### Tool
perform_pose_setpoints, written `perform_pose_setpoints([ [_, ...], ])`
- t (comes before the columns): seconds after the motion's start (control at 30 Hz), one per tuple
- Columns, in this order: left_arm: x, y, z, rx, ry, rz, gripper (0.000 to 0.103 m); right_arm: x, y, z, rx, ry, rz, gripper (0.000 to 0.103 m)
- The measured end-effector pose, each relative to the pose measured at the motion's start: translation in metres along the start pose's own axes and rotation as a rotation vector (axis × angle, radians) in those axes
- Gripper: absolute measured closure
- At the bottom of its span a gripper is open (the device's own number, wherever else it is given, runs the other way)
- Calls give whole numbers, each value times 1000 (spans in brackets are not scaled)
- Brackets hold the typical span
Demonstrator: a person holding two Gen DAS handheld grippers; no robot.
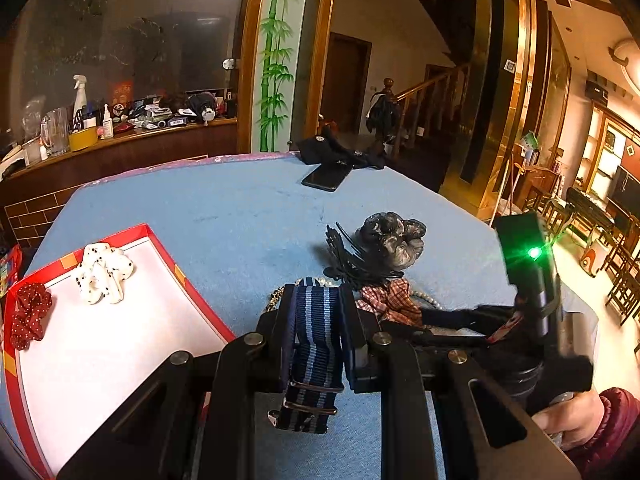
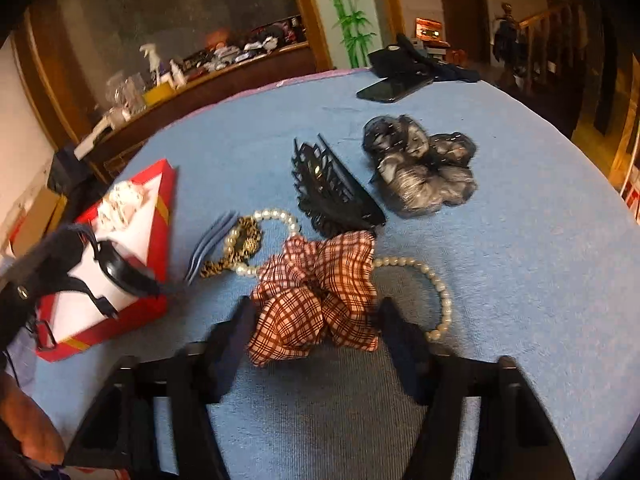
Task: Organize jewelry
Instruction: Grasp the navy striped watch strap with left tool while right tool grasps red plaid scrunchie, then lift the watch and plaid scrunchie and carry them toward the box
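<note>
The left gripper is pinching a blue striped strap, its pads pressed on both sides and the buckle end hanging free below. The right gripper stands spread around a red checked scrunchie that lies on the blue worktop; the fingers sit close on either flank, but the blur hides whether they touch the cloth.

The step in hand looks like a double pick-up: the strap is already lifted, the scrunchie about to be gripped. Next, the right gripper would need to close fully on the scrunchie without catching the pearl necklace running under it, and the left would carry its strap to the box at ten o'clock.

Beyond the scrunchie, a black hair claw lies at twelve o'clock and a grey scrunchie at one.

The red box holds a red dotted scrunchie and a white dotted scrunchie at its far end; the rest of its white floor is bare.
</note>
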State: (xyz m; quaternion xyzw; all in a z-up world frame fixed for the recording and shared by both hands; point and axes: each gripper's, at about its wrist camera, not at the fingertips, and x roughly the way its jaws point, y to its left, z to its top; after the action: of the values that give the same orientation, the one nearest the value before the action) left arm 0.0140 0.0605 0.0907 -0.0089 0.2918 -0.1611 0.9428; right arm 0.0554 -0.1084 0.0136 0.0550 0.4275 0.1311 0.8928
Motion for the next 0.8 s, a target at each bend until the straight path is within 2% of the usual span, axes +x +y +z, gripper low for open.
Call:
perform_pose_setpoints([
  [0.03,1,0,0,-1,4,-1,84,3,0,-1,-8,11,-3,76],
  [0.1,2,0,-1,-1,6,1,84,3,-3,-3,-6,-2,0,84],
  [0.2,2,1,-1,-6,-1,5,84,-6,-6,-5,3,-45,28,91],
  [0.47,1,1,-1,-8,-11,4,84,-41,-8,-6,11,-214,13,95],
  [0.63,3,1,-2,-7,-5,8,84,-44,-11,-4,17,-222,13,95],
  [0.67,3,2,-2,-9,-4,8,84,-43,-12,-3,23,-211,8,90],
  [0.7,3,2,-1,-10,-3,6,84,-41,-13,-2,31,-196,13,69],
  [0.77,2,2,-1,-10,-5,6,84,-35,-15,-1,41,-162,14,47],
  [0.8,2,1,-2,-9,-6,5,84,-33,-13,-2,34,-158,-3,47],
])
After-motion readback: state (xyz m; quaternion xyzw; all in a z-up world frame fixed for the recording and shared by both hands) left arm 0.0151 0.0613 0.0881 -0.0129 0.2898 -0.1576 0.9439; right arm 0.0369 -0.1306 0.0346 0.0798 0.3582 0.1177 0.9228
